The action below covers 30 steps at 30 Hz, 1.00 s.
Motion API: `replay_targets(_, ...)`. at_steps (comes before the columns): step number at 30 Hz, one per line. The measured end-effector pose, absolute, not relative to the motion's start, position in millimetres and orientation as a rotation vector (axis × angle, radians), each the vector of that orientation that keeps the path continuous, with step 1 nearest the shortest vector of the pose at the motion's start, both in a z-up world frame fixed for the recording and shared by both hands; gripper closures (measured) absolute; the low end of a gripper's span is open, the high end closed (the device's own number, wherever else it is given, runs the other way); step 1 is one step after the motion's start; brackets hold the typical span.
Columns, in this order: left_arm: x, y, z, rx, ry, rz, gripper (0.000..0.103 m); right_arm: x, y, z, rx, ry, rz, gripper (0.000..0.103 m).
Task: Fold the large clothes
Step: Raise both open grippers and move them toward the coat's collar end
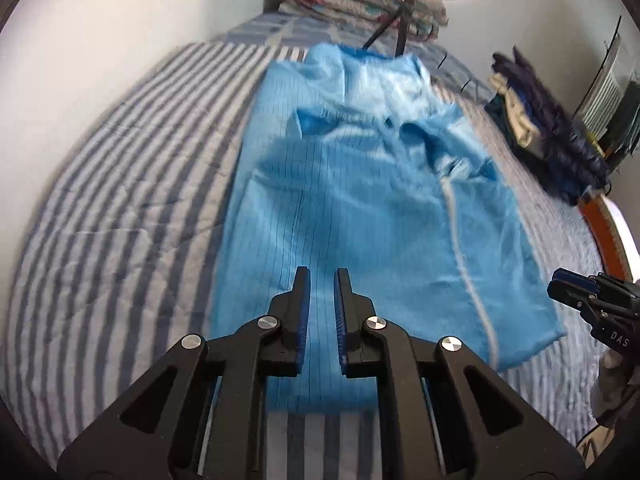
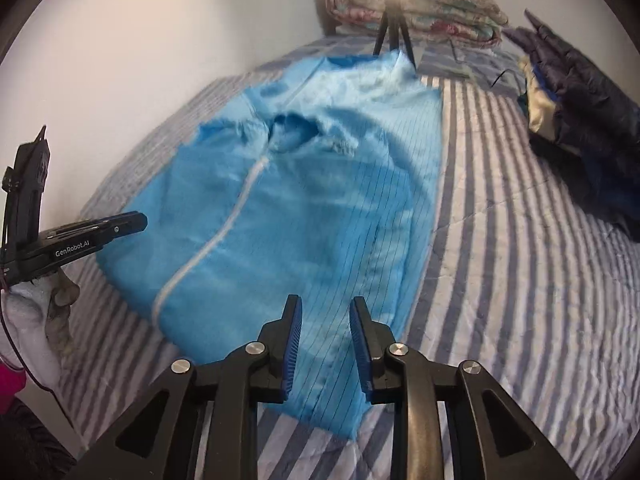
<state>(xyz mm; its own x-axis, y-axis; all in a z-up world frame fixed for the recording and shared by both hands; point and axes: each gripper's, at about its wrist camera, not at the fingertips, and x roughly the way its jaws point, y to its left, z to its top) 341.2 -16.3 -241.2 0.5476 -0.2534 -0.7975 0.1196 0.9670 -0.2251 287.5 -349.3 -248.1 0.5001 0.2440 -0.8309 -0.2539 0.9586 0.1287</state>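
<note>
I found the large light-blue garment with thin dark pinstripes and a white front zip lying spread along the blue-and-white striped bed cover, partly folded at its far end. My left gripper hung over its near hem, jaws slightly parted, nothing between them. My right gripper hung above the opposite near corner, jaws apart and empty. A dark quilted jacket lay at the bed's edge

Large light-blue pinstriped garment with white front zipper: spread lengthwise on striped bed, sides folded inward.
</note>
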Motion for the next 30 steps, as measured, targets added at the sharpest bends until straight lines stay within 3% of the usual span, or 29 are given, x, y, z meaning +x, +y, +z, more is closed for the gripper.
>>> replay_targets(6, 298.7, -3.3, -163.5, -0.159, 0.849, -0.251, 0.093, 248.8, -356.4, -176.1, 0.003, 0.863, 0.28, 0.069)
replay_targets(9, 274.0, 1.1, -127.3, -0.151, 0.807, -0.264, 0.091, 223.1, -352.7, -141.4, -0.017, 0.807, 0.253, 0.05)
replay_targets(10, 267.0, 1.3, -117.9, -0.145, 0.796, -0.269, 0.083, 214.1, -349.5, -128.8, -0.035, 0.78, 0.236, 0.048)
replay_targets(12, 249.6, 1.7, -94.8, -0.132, 0.765, -0.281, 0.065, 197.0, -342.5, -107.5, -0.072, 0.742, 0.2, 0.048)
replay_targets(17, 202.4, 1.5, -32.7, -0.087, 0.673, -0.304, 0.061, 155.8, -326.5, -62.3, -0.12, 0.696, 0.108, 0.047)
replay_targets(19, 185.7, 2.7, -10.3, -0.073, 0.639, -0.307, 0.043, 142.0, -321.4, -46.7, -0.119, 0.677, 0.092, 0.047)
replay_targets(20, 176.1, 3.6, 4.1, -0.068, 0.612, -0.305, 0.039, 135.2, -319.4, -39.1, -0.121, 0.667, 0.087, 0.047)
replay_targets(24, 155.9, 6.6, 44.4, -0.052, 0.556, -0.308, 0.036, 114.8, -310.6, -7.9, -0.141, 0.618, 0.085, 0.041)
replay_targets(30, 159.7, 16.8, 93.0, -0.052, 0.531, -0.306, 0.033, 112.3, -321.1, 41.4, -0.139, 0.534, 0.119, 0.041)
